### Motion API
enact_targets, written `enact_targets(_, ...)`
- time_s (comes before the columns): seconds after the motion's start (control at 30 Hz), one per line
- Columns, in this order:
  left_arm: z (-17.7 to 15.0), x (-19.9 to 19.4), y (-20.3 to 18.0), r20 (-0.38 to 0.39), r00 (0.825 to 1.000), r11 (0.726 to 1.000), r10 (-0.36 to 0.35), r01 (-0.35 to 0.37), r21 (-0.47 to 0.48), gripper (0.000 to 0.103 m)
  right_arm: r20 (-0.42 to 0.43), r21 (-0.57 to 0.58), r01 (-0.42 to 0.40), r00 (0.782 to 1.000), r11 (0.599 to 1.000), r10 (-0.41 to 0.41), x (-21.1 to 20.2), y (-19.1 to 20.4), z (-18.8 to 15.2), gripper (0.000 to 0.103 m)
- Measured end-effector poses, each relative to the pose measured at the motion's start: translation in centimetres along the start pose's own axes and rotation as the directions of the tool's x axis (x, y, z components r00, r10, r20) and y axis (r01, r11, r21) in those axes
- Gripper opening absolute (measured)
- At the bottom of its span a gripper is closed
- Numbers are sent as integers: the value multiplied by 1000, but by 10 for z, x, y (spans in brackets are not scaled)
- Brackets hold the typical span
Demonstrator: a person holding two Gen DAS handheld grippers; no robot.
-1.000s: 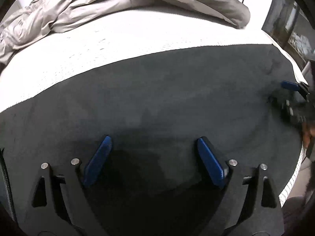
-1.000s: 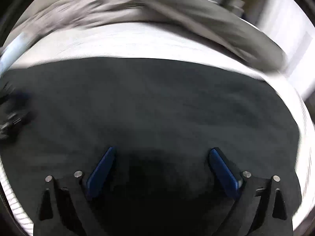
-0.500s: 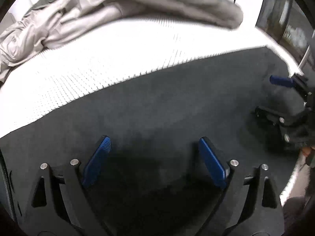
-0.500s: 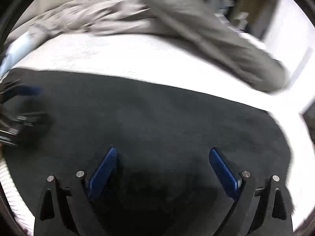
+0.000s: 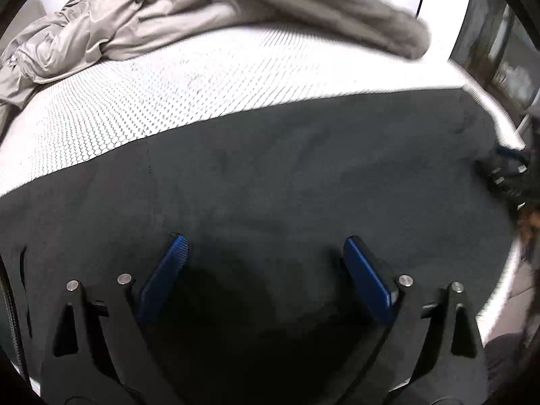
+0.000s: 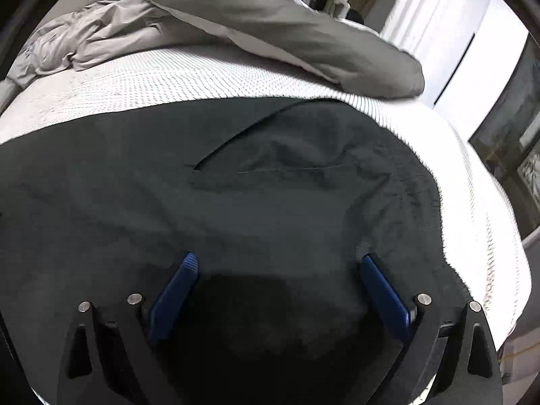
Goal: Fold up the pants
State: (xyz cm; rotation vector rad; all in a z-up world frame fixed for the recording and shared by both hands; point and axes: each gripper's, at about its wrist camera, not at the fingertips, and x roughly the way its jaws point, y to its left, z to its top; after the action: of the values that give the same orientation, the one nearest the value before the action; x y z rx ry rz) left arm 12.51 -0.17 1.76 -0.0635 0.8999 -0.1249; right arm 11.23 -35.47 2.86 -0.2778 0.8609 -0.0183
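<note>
White mattress under black pants: you are swinging your right gripper toward the waistband, both grippers spread wide, left gripper hovering.

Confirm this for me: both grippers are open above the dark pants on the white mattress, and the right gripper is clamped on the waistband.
Not quite. The right gripper is open, its blue fingers spread with nothing between them, as the right wrist view shows. The rest holds: the left gripper is open too, above the dark pants on the white mattress.
</note>
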Motion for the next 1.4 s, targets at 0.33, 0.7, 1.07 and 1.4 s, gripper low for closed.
enact_targets(0.33,-11,-2,-69,-5,997,986,-76,75,150,93,102,-191,-124,984,974,146,-72,69,-4,98)
enact_targets(0.7,-32,14,-92,-51,997,978,-51,60,199,95,-5,-249,-239,969,939,245,-69,159,-20,98)
enact_targets(1.07,-31,17,-86,-60,997,977,-57,68,204,97,-15,-243,-260,964,934,265,-57,158,-14,98)
enact_targets(1.4,-34,0,-17,-70,997,986,31,-18,169,97,-40,-89,-176,984,980,173,-37,49,-35,99)
